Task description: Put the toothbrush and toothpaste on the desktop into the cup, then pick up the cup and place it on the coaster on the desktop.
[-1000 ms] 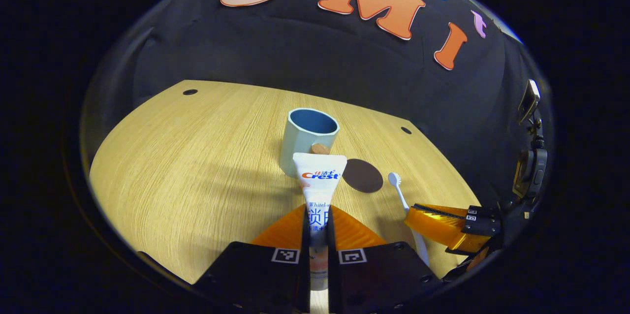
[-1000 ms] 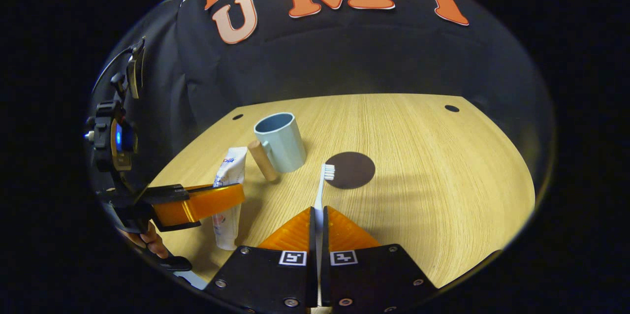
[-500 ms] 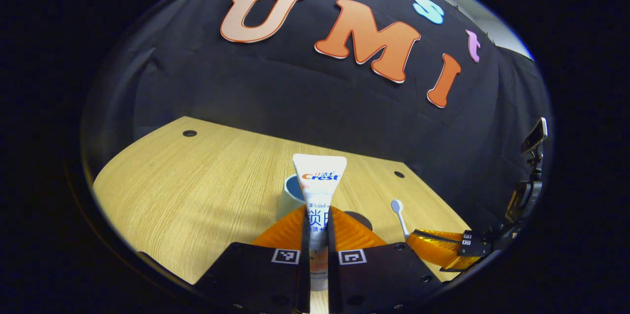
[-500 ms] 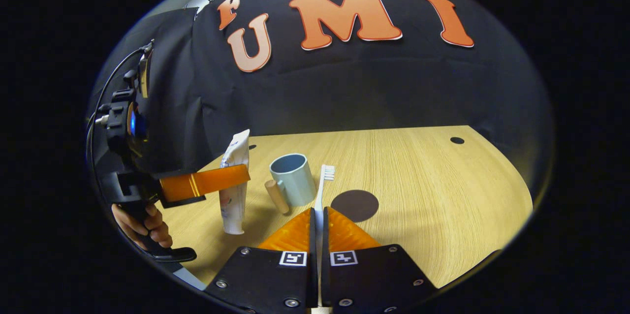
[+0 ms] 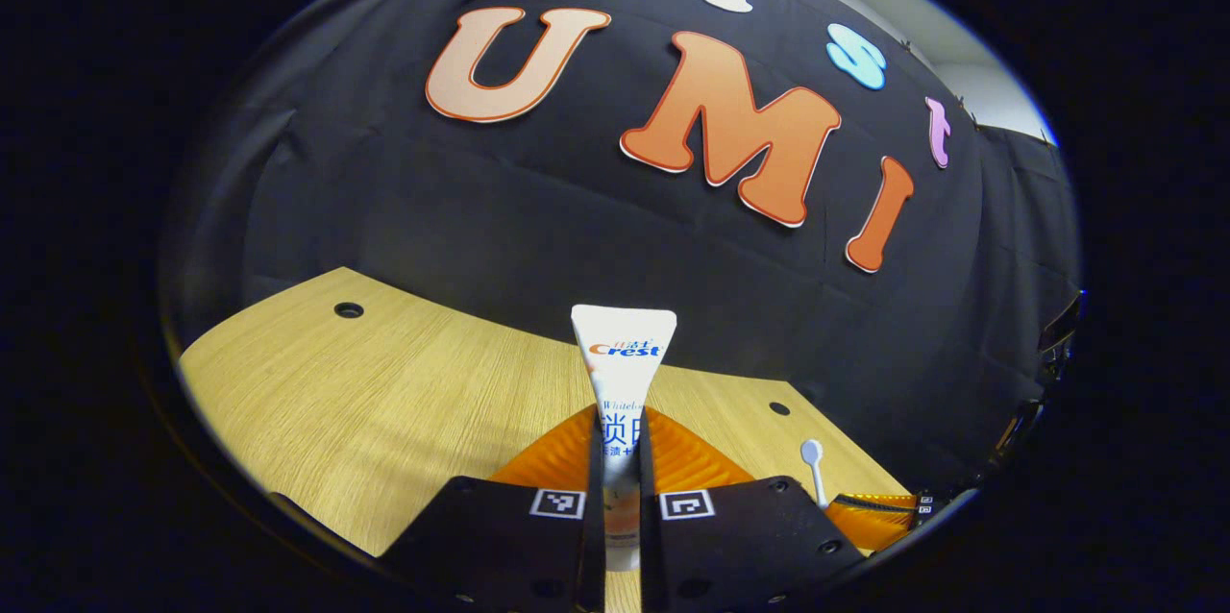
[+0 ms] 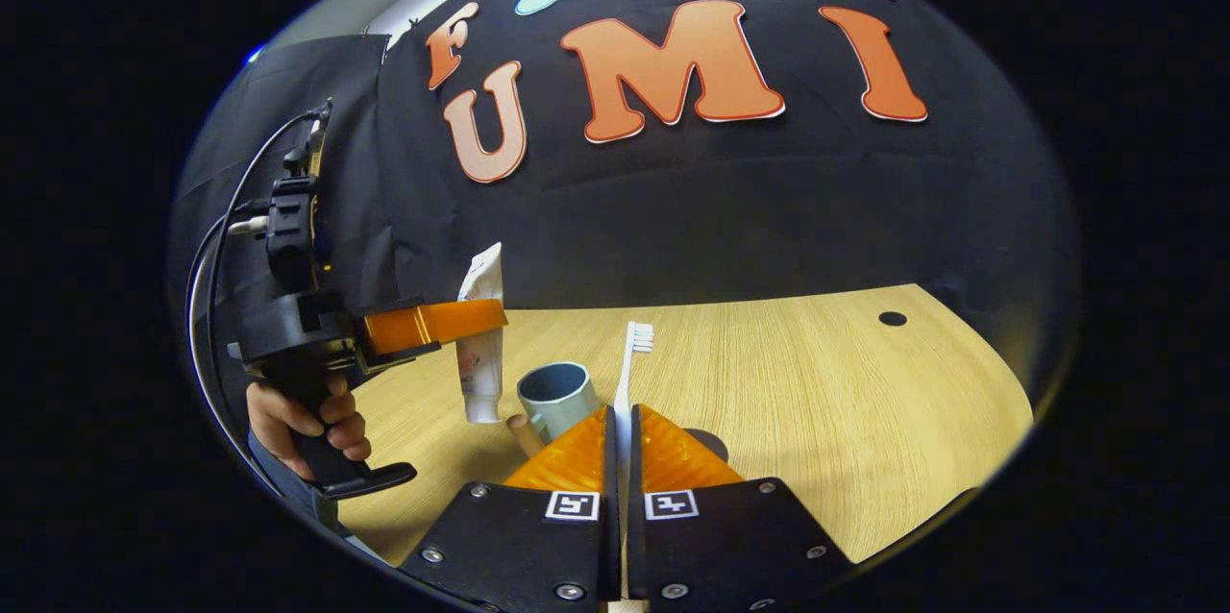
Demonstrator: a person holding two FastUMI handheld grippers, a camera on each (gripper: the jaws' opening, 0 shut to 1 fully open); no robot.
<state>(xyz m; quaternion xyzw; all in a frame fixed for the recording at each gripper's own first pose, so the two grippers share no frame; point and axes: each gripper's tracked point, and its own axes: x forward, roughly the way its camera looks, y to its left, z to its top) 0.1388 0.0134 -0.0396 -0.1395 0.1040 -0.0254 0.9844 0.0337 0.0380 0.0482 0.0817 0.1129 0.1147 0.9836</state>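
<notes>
My left gripper (image 5: 620, 426) is shut on a white toothpaste tube (image 5: 623, 354), held upright with its flat crimped end pointing up. In the right gripper view that same left gripper (image 6: 495, 313) hangs the tube (image 6: 482, 344) cap-down in the air just left of the pale blue cup (image 6: 554, 392). My right gripper (image 6: 620, 421) is shut on a white toothbrush (image 6: 629, 363), bristles up, lifted off the desk. The cup stands upright with a wooden handle (image 6: 522, 432) at its left. A sliver of the dark round coaster (image 6: 716, 442) peeks out right of my right fingers.
The light wooden desktop (image 6: 817, 402) stretches to the right, with a small dark hole (image 6: 892, 318) near its far corner. A hand (image 6: 303, 411) grips the left gripper's handle. In the left gripper view the toothbrush head (image 5: 813, 453) and the other gripper's finger (image 5: 870, 512) sit at lower right.
Both grippers rose off the desk with their loads. The toothpaste went from lying low to hanging upright beside the cup; the toothbrush lifted, and cup and coaster slid down in both views.
</notes>
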